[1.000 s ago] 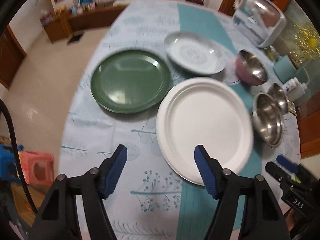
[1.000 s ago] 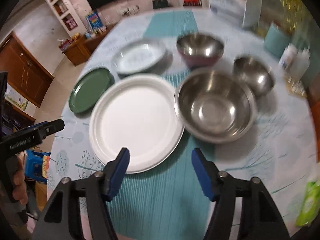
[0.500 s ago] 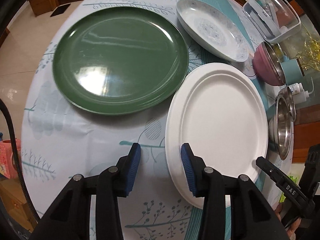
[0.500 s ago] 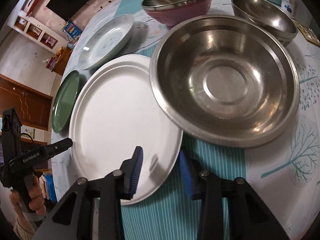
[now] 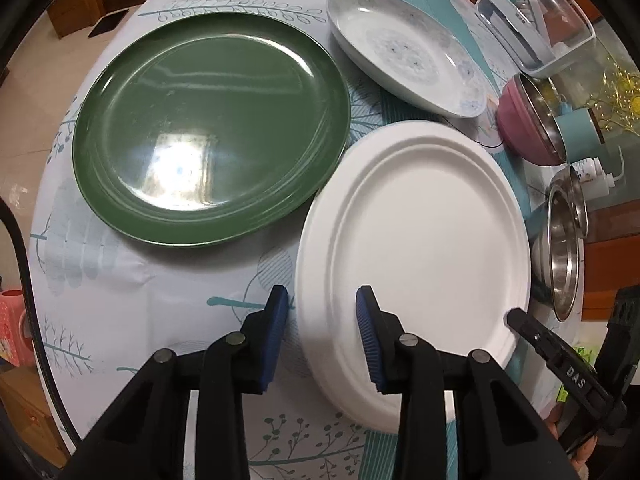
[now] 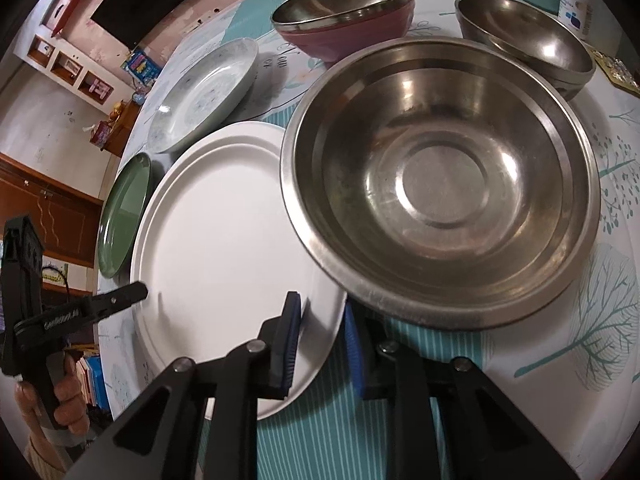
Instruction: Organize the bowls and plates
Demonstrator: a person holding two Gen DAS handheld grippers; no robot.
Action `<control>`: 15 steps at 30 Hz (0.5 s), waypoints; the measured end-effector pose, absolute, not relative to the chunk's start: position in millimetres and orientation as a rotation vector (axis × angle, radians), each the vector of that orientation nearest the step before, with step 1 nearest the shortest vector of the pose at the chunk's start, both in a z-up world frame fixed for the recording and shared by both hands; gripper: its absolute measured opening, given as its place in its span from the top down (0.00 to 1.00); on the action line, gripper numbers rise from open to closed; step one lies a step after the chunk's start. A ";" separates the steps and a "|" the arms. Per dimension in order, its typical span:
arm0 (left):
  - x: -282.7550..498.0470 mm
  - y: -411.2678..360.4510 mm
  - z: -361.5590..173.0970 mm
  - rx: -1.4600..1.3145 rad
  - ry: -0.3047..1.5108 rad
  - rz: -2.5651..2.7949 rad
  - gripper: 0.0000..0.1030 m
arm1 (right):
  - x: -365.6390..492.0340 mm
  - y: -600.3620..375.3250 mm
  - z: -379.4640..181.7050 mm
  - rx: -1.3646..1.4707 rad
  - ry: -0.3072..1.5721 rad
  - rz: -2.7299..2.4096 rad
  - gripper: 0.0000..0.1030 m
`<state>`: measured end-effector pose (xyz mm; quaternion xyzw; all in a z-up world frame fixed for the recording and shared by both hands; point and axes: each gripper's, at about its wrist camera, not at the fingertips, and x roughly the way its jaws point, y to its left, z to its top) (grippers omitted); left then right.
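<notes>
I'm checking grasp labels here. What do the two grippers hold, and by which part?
Both straddle the white plate's near rim, the left gripper at one spot, the right gripper at another. Both have just been closing, but firm pad contact cannot be told.

I see white plate hemmed in — green plate touching its left edge, large steel bowl overlapping its right rim. Patterned plate close behind. Bare tablecloth on near-left side gives my left gripper room; my right gripper squeezed under bowl edge — striped cloth below it free.
</notes>
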<state>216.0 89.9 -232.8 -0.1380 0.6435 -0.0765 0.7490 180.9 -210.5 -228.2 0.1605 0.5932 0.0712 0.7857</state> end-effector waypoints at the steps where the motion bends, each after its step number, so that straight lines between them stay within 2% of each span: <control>1: 216.7 89.1 -232.5 -0.299 1.407 -0.167 0.68 | 179.5 -211.2 -228.0 0.344 1.279 0.160 0.80; 2: 217.1 87.8 -232.7 -0.295 1.406 -0.168 0.69 | 178.1 -211.5 -228.6 0.343 1.282 0.170 0.80; 4: 217.6 86.2 -232.6 -0.249 1.411 -0.148 0.82 | 174.7 -212.8 -229.3 0.341 1.288 0.185 0.80; 10: 209.9 80.4 -229.7 -0.224 1.416 -0.168 0.83 | 170.5 -221.6 -225.6 0.347 1.292 0.187 0.80; 15: 184.9 90.8 -207.4 -0.261 1.386 -0.139 0.84 | 162.1 -222.2 -218.9 0.351 1.299 0.225 0.80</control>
